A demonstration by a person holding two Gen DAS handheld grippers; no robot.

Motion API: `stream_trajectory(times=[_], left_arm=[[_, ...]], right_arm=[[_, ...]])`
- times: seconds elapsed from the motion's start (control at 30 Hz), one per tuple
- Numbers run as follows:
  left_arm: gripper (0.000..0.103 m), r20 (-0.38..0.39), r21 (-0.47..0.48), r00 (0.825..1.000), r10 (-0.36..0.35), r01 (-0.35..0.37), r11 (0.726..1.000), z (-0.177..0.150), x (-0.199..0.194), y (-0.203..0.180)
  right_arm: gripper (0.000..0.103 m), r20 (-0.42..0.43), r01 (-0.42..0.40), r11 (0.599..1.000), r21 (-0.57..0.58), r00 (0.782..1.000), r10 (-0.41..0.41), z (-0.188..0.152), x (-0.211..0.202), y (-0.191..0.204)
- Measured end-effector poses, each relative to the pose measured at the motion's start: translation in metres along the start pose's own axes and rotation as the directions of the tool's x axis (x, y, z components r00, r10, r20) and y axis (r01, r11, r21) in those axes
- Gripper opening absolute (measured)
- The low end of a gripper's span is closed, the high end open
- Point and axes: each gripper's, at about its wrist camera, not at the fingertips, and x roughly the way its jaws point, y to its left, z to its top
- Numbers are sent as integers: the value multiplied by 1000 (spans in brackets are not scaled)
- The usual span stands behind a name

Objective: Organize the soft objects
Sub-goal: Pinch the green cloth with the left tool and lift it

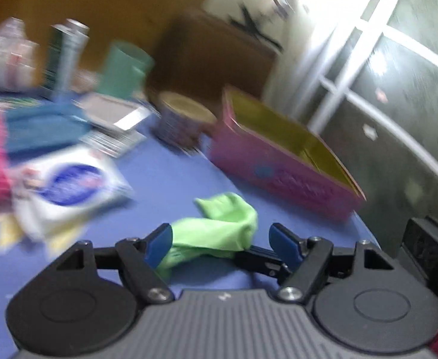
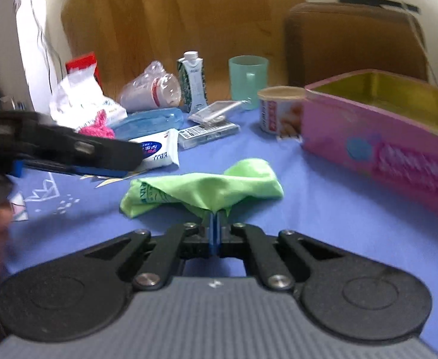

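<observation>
A lime green sock lies crumpled on the blue tablecloth. My right gripper is shut on its near edge. In the left wrist view the sock lies between the open fingers of my left gripper, and the right gripper's black tip reaches it from the right. My left gripper also shows in the right wrist view, at the left above the cloth. A pink box with a yellow inside stands open to the right of the sock. A pink knitted item lies at the back left.
At the back stand a white tissue pack, a teal mug, a carton, a plastic cup, a small round tub and flat packets. A brown chair is behind the table. The table edge runs at the right.
</observation>
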Motion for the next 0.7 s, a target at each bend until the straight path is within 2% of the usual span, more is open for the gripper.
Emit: stream_trajectory(times=[0.1,0.17,0.23,0.27,0.33,0.4,0.43,0.53,0.6,0.67,0.7], left_arm=[[61,-85,19,996,7,-6,1000,-1,31,-14],[57,-73,41,997,31,-28,999,-1,37,-19],[56,-77,10,997,31,-30,1000,2,41,-19],[56,-78,-11,997,21,-22,1000,5,44,-18],[49,-82,-14,996,28,-29,999,8,50,-19],[41,-83,11,996,41,-40,999,8,53,-23],[39,-84,16,996,40,-38,999,8,53,-24],[25,-91,-13,996,13,-14,1000,9,53,-19],[15,-84,-29,996,16,-18,999,10,51,-16],[13,-58,-34,998,17,-19,999,15,44,-18],[14,-50,-27,999,12,-13,1000,19,41,-21]], right_arm=[[4,30,2,1000,11,1000,-2,-6,-7,-1],[5,7,6,1000,-8,1000,-6,-7,-8,0],[13,-19,-12,1000,-25,1000,11,-8,-9,-2],[17,-25,-20,999,-35,1000,19,-9,-10,-2],[49,-10,-26,998,-49,1000,26,-10,-16,-3],[57,25,14,998,-56,1000,-13,-7,-17,-4],[57,31,27,998,-62,999,-26,-5,-15,-3],[60,-1,14,995,-97,1000,-15,5,2,-3],[56,-29,2,992,-123,1000,-6,8,18,0],[40,-11,28,988,-151,999,-30,7,21,3],[20,5,48,987,-156,999,-48,8,21,3]])
